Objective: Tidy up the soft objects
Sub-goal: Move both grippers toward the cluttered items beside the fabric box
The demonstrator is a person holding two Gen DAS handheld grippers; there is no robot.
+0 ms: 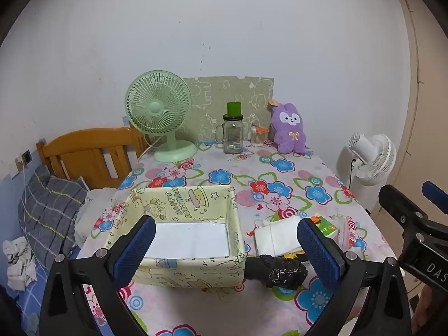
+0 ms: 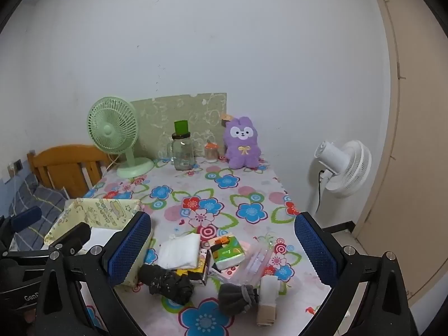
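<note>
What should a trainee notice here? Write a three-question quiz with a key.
1. True or false: the plush lies in the box.
2. What stands just left of the jar? A green fan; B white fan; C plush.
3. Fill in: the left tongs and right tongs are both ____.
Key: 1 false; 2 A, the green fan; 3 open.

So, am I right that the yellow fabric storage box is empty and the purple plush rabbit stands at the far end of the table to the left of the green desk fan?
Not quite: the purple plush rabbit stands to the right of the green desk fan, as the right wrist view shows. The yellow fabric storage box is indeed empty.
</note>
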